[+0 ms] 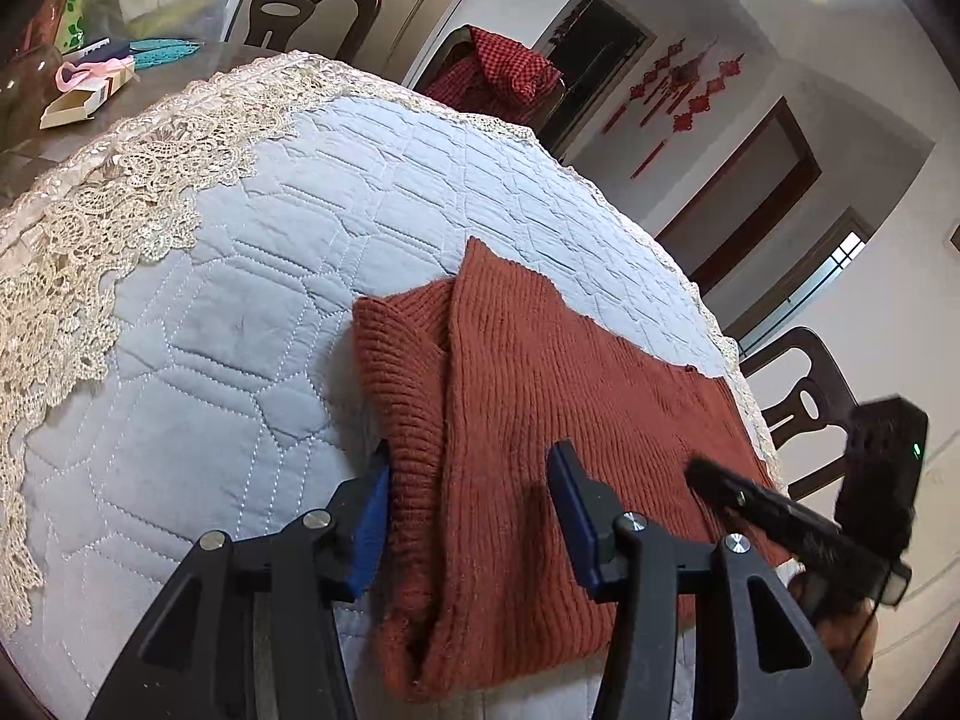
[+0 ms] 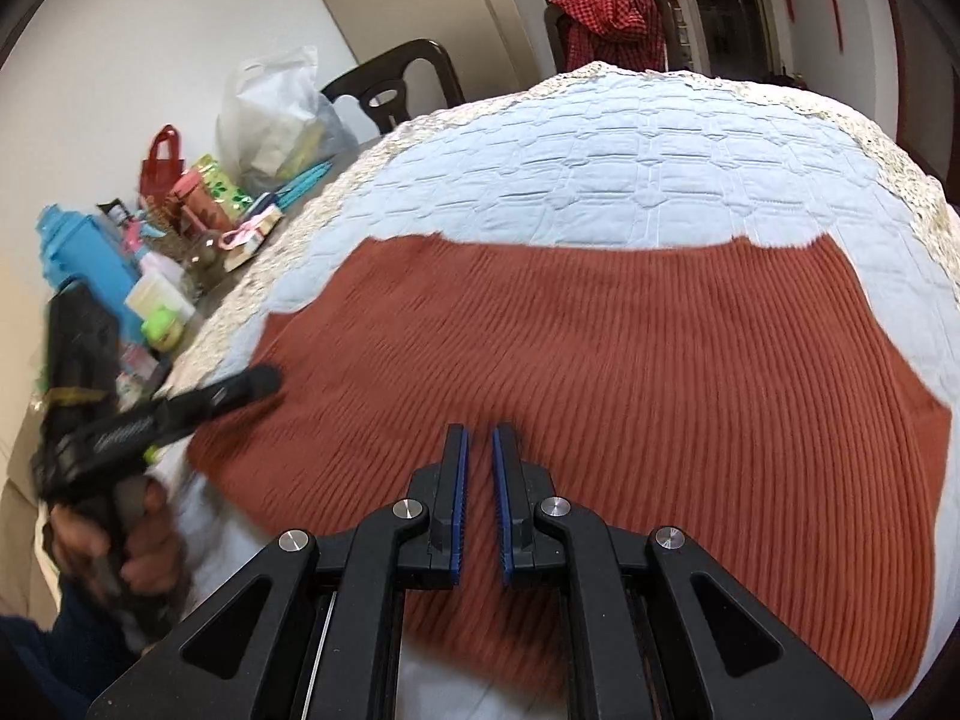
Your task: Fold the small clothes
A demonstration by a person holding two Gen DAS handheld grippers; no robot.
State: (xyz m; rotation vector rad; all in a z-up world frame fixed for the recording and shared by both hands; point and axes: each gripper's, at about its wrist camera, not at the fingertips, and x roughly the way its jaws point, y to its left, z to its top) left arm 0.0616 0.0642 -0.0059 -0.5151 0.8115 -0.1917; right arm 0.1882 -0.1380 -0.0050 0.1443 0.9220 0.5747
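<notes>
A rust-red ribbed knit sweater (image 1: pixel 540 390) lies on the pale blue quilted cover (image 1: pixel 240 300) of the table, its left side folded over into a thick doubled edge. My left gripper (image 1: pixel 471 456) stands open astride that folded edge, with the knit between its blue pads and neither pad pressing on it. In the right wrist view the sweater (image 2: pixel 600 348) spreads flat and wide. My right gripper (image 2: pixel 478 429) hovers over its near part, shut, with nothing held. The right gripper (image 1: pixel 699 471) also shows at the sweater's right edge, and the left gripper (image 2: pixel 267 381) at its left corner, held by a hand.
A lace border (image 1: pixel 120 192) rims the quilt. Bottles, boxes and bags (image 2: pixel 150 240) crowd the table's left end. Dark wooden chairs (image 1: pixel 300 0) stand around, one draped with a red chequered cloth (image 2: pixel 606 18). The far quilt (image 2: pixel 600 180) is bare.
</notes>
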